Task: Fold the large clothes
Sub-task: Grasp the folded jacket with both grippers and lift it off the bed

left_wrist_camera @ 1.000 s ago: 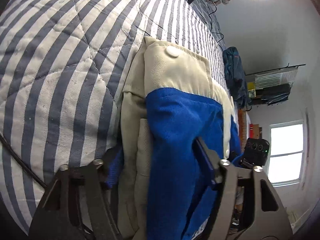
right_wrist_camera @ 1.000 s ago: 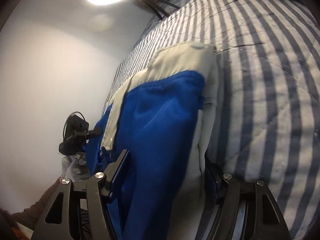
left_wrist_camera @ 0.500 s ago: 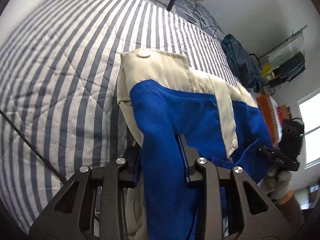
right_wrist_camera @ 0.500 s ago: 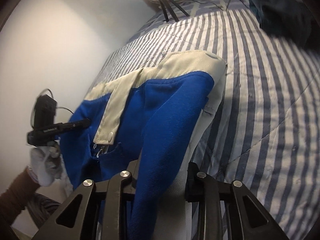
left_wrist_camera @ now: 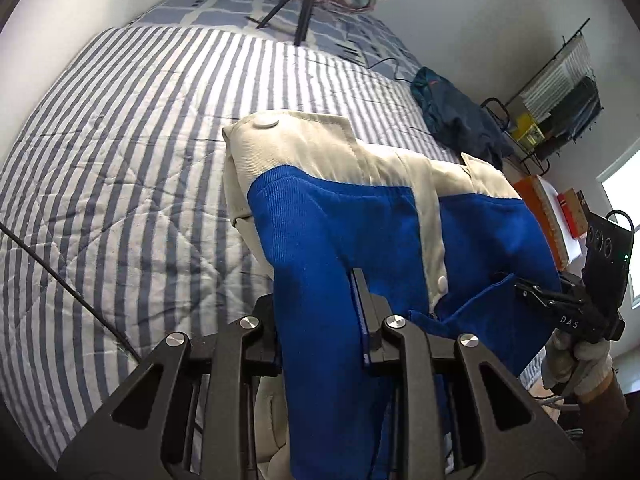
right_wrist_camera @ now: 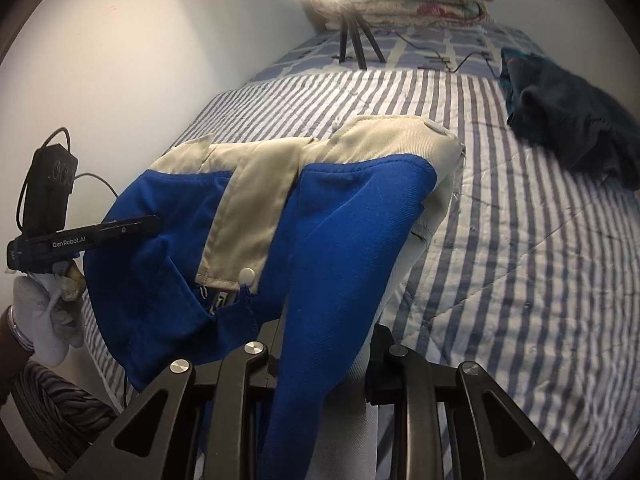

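Striped quilt (left_wrist_camera: 120,184) covers the bed beneath my tongs. My left tongs (left_wrist_camera: 320,300) are closing, pinching a blue fold of the blue-and-cream garment (left_wrist_camera: 340,216), which hangs lifted between both. My right tongs (right_wrist_camera: 324,344) are closing too, gripping its other blue fold. Beyond them to the right lies a dark cloth heap (right_wrist_camera: 560,120).

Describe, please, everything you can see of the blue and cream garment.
The blue and cream garment looks like ribbed cotton: blue panels, a cream band and placket with pale snap buttons. It hangs tented above the striped quilt, its far edge seemingly resting there. The left claw and right claw each pinch a blue fold, jaws closing.
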Action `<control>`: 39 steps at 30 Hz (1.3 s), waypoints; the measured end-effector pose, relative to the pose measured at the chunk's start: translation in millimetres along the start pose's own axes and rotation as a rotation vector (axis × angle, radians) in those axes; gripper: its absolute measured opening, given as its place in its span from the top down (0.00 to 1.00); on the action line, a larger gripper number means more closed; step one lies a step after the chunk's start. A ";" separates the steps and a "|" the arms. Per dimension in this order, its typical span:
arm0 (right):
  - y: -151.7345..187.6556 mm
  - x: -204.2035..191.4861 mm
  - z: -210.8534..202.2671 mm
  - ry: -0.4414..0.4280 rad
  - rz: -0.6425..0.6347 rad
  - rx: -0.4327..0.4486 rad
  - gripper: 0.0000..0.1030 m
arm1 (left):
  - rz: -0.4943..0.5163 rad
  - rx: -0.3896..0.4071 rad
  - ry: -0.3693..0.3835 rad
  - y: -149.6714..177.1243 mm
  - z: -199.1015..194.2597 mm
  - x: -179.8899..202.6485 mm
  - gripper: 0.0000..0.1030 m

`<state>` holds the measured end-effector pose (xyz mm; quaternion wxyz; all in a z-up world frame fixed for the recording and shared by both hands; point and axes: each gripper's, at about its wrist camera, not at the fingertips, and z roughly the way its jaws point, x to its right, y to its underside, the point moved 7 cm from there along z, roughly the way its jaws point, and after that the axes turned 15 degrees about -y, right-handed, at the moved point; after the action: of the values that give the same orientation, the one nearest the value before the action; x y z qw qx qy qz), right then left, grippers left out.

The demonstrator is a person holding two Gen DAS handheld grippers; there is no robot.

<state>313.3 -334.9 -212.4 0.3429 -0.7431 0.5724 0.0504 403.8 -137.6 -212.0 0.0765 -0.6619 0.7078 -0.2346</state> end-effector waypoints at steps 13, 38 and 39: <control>-0.5 40.2 -82.7 0.106 0.011 0.077 0.76 | 0.103 0.059 0.105 -28.2 -5.7 93.8 0.76; -102.0 215.3 -182.1 0.103 0.119 0.304 0.77 | 0.213 0.145 0.341 -198.4 74.4 260.9 0.77; -106.6 219.4 -184.0 0.103 0.121 0.309 0.77 | 0.218 0.151 0.342 -206.4 77.2 267.2 0.78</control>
<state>423.8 -606.7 -127.0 0.4197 -0.6471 0.6340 -0.0558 592.2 -418.2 -136.3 0.0294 -0.5243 0.7585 -0.3860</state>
